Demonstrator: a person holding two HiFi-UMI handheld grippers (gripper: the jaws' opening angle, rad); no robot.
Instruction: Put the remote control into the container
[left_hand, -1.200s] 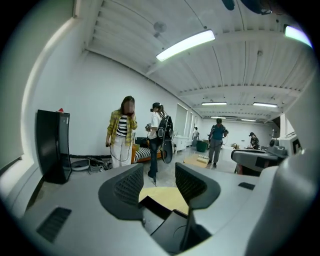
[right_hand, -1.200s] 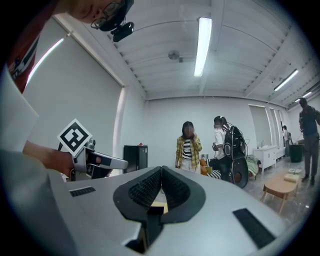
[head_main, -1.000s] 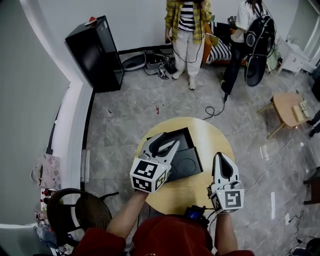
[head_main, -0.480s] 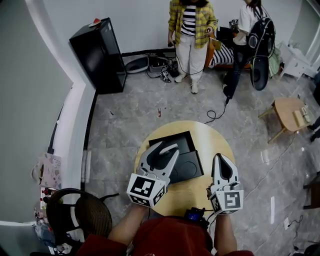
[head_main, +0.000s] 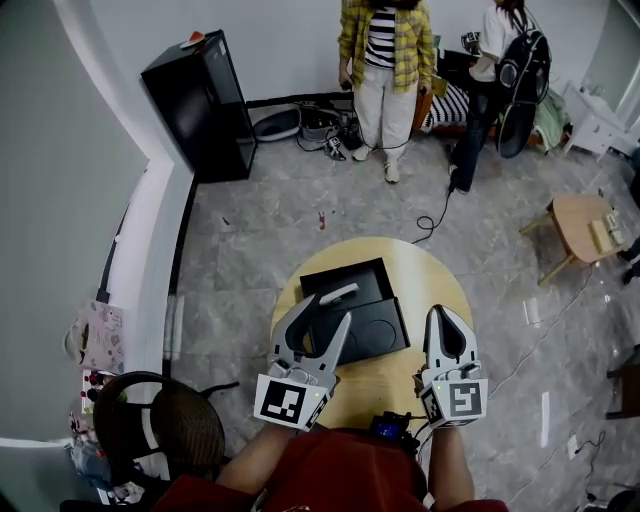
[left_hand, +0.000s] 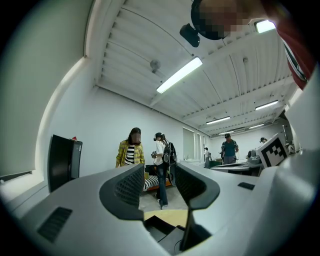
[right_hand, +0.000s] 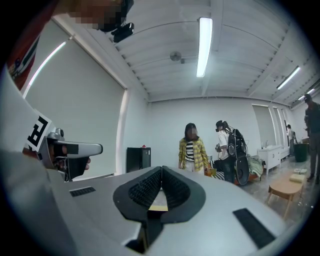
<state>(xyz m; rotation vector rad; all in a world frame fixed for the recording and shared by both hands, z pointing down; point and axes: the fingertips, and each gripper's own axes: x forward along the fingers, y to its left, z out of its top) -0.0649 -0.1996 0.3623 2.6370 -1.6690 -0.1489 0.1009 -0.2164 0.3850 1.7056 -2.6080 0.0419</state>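
Remote control (head_main: 338, 293) is seen lying in black container (head_main: 375, 328), at 12 o'clock off left gripper (head_main: 330, 308), long axis 8-to-2. Left gripper nearer, spread, empty; right gripper (head_main: 443, 314) clenched, empty.

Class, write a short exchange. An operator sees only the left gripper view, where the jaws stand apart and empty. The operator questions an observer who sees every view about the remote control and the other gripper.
Operator: Nothing sits between my jaws. Is the job done?
Observer: In the head view the remote control lies inside the black container, in its far section, just beyond the left gripper.
Operator: What about the other gripper?
Observer: The right gripper is shut on nothing, over the table to the container's right, not touching it.
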